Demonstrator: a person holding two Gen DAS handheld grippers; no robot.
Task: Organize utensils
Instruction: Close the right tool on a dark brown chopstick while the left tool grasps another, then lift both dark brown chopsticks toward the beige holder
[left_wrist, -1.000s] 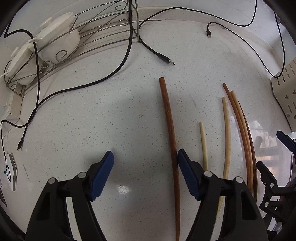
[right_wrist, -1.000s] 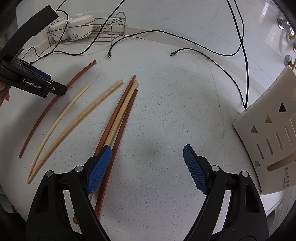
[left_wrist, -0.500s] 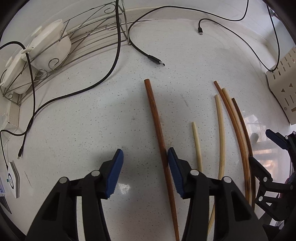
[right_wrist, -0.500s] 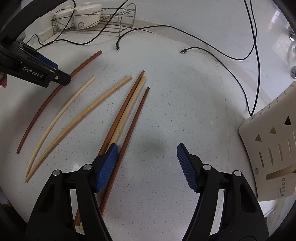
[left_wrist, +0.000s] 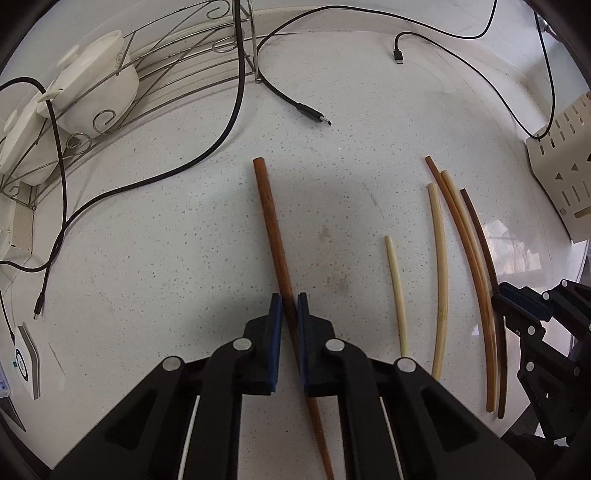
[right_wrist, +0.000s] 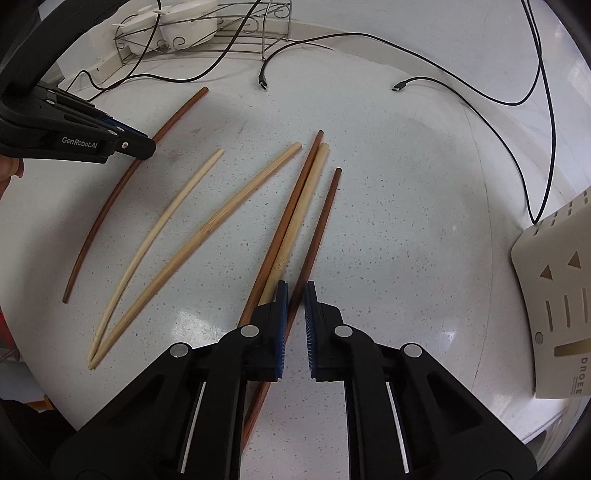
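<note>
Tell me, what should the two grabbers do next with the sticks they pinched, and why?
Probably lift both a little. The left gripper has its jaws closed on the lone reddish-brown wooden chopstick, and the right gripper on the dark brown wooden chopstick. Both sticks seem to lie flat on the white speckled counter, so raising them frees them to be paired.

A home kitchen counter, set up for recording, is suggested. A white speckled stone-like countertop (left_wrist: 147, 258) is seen beneath the grippers. Ahead and to the left of the left gripper (left_wrist: 290, 306), a scrolled wire dish rack (left_wrist: 177, 74) is stood against the wall, with white lidded ceramic bowls (left_wrist: 96, 81) kept in it. To the right of the right gripper (right_wrist: 294, 295), a cream perforated utensil holder (right_wrist: 554, 280) is lain. Loose wooden and bamboo chopsticks (right_wrist: 207, 229) are spread ahead, and black USB cables (right_wrist: 443, 79) are trailed across the far surface.
</note>
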